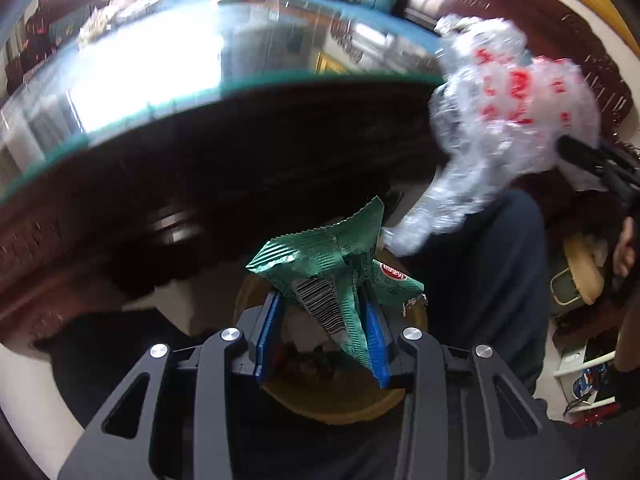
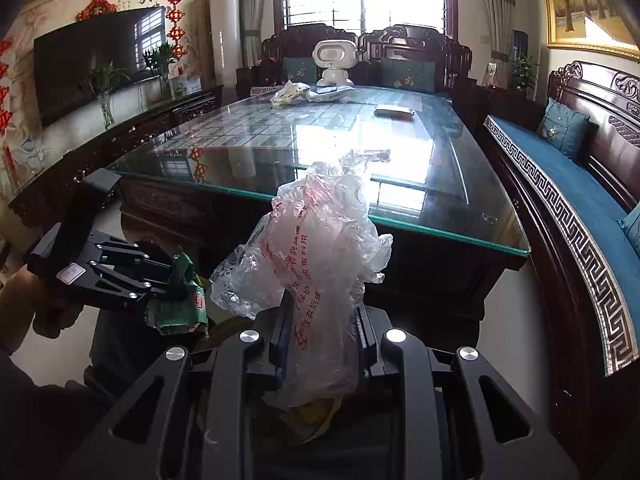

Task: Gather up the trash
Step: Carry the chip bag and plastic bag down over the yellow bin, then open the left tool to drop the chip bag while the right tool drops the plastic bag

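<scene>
My left gripper (image 1: pixel 324 316) is shut on a crumpled green snack wrapper (image 1: pixel 332 268) with a barcode, held over a round yellowish bin (image 1: pixel 344 404) that has dark trash inside. The wrapper (image 2: pixel 182 300) and the left gripper (image 2: pixel 176 280) also show in the right wrist view at lower left. My right gripper (image 2: pixel 322 340) is shut on a clear plastic bag with red print (image 2: pixel 320 248), held off the near edge of the glass-topped table (image 2: pixel 440 216). The bag (image 1: pixel 508 108) appears at upper right in the left wrist view.
On the far end of the table lie a crumpled white bag (image 2: pixel 289 94), papers (image 2: pixel 330 94), a flat packet (image 2: pixel 394 112) and a white toy robot (image 2: pixel 334 62). A blue-cushioned wooden bench (image 2: pixel 560 172) runs along the right. A TV cabinet (image 2: pixel 100 140) stands left.
</scene>
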Motion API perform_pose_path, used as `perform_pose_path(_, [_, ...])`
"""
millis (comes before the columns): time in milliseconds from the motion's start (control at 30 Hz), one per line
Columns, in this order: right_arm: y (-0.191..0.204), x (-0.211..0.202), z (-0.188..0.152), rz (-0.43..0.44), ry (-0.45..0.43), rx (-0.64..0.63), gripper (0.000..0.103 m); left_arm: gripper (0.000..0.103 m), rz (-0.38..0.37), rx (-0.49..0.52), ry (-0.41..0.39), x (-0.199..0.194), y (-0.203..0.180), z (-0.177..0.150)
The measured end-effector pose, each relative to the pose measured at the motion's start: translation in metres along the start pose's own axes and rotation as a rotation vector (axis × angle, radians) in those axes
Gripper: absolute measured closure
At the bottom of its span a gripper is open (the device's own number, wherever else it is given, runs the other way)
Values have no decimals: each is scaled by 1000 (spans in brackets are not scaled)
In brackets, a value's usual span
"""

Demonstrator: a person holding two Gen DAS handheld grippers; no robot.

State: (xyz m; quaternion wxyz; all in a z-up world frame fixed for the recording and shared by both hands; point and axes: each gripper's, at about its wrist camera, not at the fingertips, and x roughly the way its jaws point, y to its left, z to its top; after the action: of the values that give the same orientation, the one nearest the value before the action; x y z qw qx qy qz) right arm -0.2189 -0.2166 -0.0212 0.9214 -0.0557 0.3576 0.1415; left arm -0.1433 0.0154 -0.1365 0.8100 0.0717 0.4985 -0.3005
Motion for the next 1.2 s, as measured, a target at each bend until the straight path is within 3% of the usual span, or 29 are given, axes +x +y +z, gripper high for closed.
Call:
perform_pose_path(533, [16, 19, -36, 25, 139, -81, 77, 63, -74, -27, 276, 108, -6, -43])
perform_pose_path(700, [16, 28, -41, 35, 175, -72, 77, 41, -77, -7, 287, 113, -10, -43])
perform_pose_path(800, [17, 34, -44, 46, 196, -73, 77, 36, -73, -8, 285, 109, -17, -42])
perform_pose_path(1200, [37, 67, -66, 128, 313, -103, 77, 31, -7, -19, 256, 97, -2, -34])
